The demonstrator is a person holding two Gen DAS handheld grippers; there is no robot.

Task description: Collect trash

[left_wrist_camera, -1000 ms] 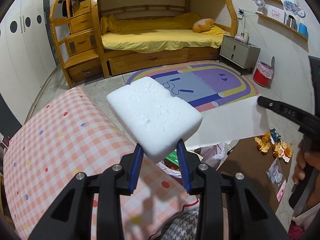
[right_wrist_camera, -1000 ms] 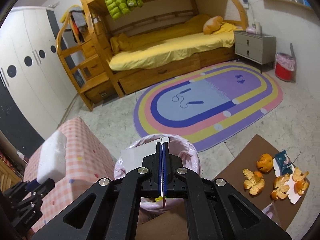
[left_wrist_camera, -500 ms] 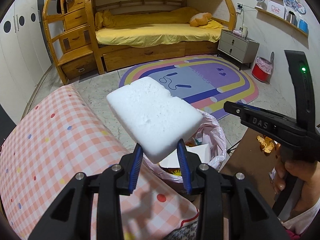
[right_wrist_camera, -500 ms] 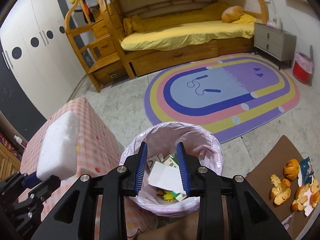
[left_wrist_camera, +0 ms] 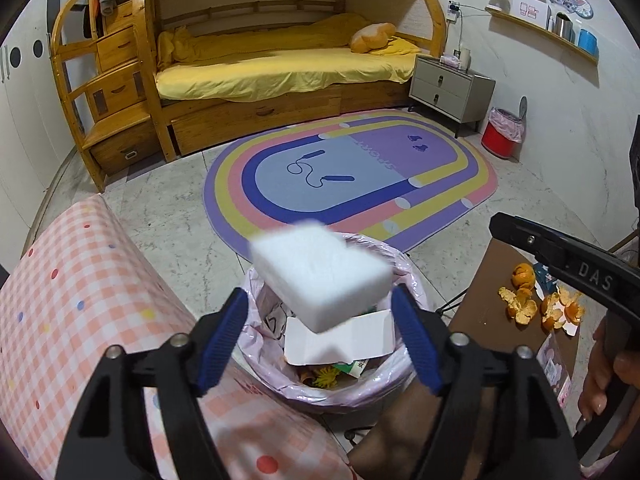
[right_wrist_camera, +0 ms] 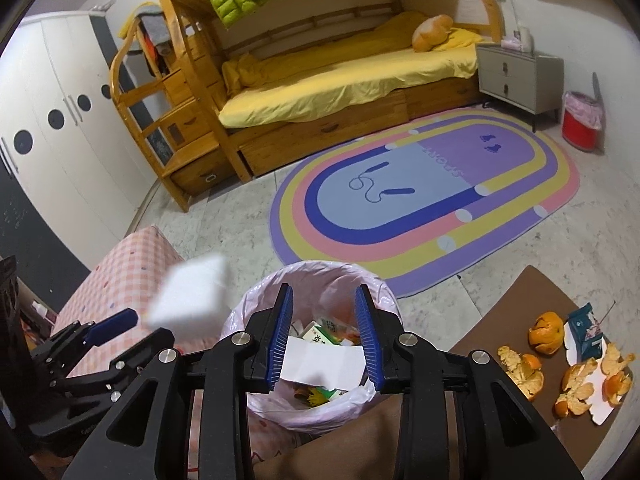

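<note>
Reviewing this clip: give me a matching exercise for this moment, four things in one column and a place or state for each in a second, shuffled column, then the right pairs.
Things:
1. white foam block
2. left gripper
3. white paper
4. orange peels

Places or states:
A. lying inside the pink-lined trash bin
B. scattered on the brown board
C. blurred, in mid-air above the bin, touching neither finger
D. open, with nothing between its fingers

Pairs: 1-C, 2-D, 3-A, 4-B
</note>
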